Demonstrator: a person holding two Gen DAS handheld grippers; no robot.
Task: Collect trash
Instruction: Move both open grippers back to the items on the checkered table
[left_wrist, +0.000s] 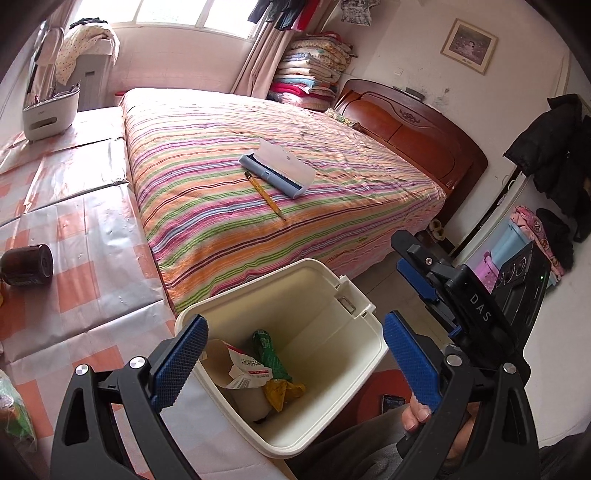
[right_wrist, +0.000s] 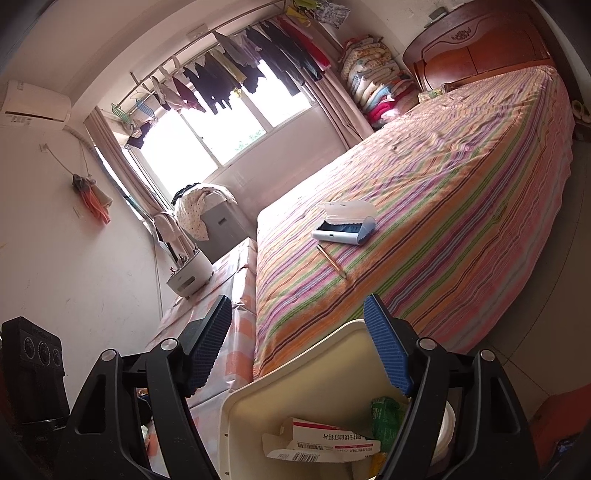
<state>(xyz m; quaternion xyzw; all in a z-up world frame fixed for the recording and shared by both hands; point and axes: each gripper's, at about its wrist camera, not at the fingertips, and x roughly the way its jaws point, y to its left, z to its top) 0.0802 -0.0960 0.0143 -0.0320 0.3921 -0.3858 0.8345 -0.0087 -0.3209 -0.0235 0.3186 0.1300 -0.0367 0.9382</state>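
A cream trash bin (left_wrist: 354, 317) stands between the table and the bed. It holds a torn white and red carton (left_wrist: 247, 369), a green wrapper (left_wrist: 269, 350) and a yellow wrapper (left_wrist: 284, 393). My left gripper (left_wrist: 295, 362) is open and empty, its jaws spread over the bin's mouth. My right gripper (left_wrist: 417, 273) shows at the bin's right, and in its own view it (right_wrist: 295, 350) is open and empty above the bin (right_wrist: 255, 406), with the carton (right_wrist: 317, 441) and green wrapper (right_wrist: 384, 417) below.
A table with an orange checked cloth (left_wrist: 81, 229) lies left, bearing a dark jar (left_wrist: 27, 265) on its side and a white desk organiser (left_wrist: 50, 114). The striped bed (left_wrist: 258, 192) holds a pencil (left_wrist: 264, 195) and an open pencil case (left_wrist: 280, 170). A green packet (left_wrist: 14, 413) lies at the table's near edge.
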